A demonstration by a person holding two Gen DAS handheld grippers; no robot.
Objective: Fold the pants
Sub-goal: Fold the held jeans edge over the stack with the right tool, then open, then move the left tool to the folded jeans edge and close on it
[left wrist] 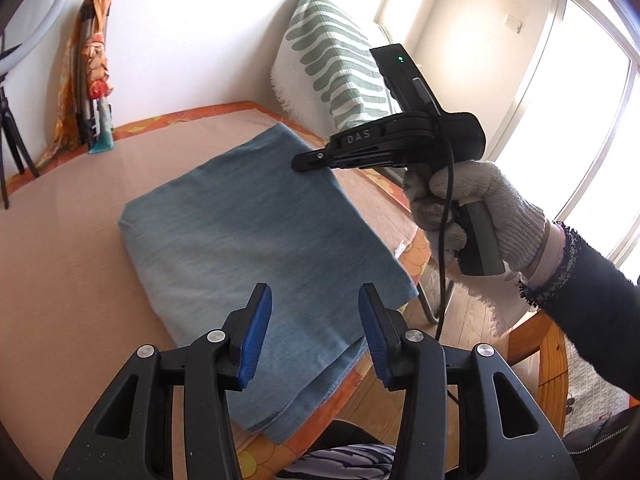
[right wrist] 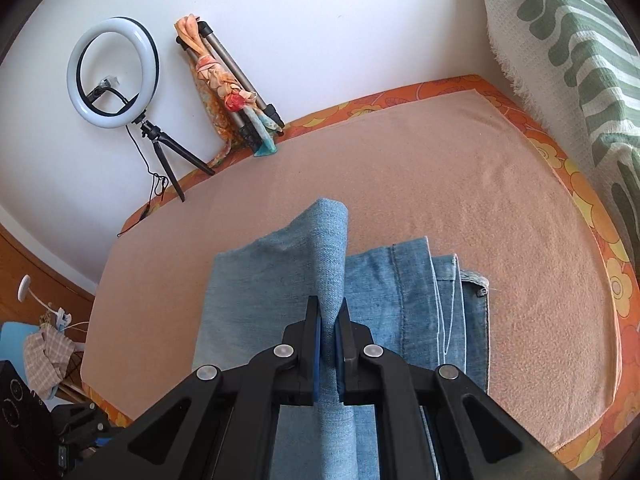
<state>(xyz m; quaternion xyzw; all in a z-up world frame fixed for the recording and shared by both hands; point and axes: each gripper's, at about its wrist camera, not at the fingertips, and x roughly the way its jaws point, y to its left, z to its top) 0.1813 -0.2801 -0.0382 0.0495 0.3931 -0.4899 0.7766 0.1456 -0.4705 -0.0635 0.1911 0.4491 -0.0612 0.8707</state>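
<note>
Blue denim pants [left wrist: 248, 240] lie folded into a rectangle on the peach-covered table [left wrist: 60, 280]. My left gripper [left wrist: 316, 300] is open and empty, hovering just above the pants' near edge. My right gripper [right wrist: 329, 312] is shut on a raised fold of the pants [right wrist: 332, 248], pinching the top layer up from the stack. In the left wrist view the right gripper [left wrist: 298, 164] reaches in from the right over the far corner of the pants, held by a gloved hand [left wrist: 476, 208]. Seams and hems [right wrist: 448, 300] show at the pants' right side.
A ring light on a tripod [right wrist: 114, 74] and a folded tripod wrapped in an orange scarf [right wrist: 224, 84] stand at the wall behind the table. A green-striped cloth over a chair [left wrist: 336, 60] is at the far right. The table has an orange floral border [right wrist: 580, 184].
</note>
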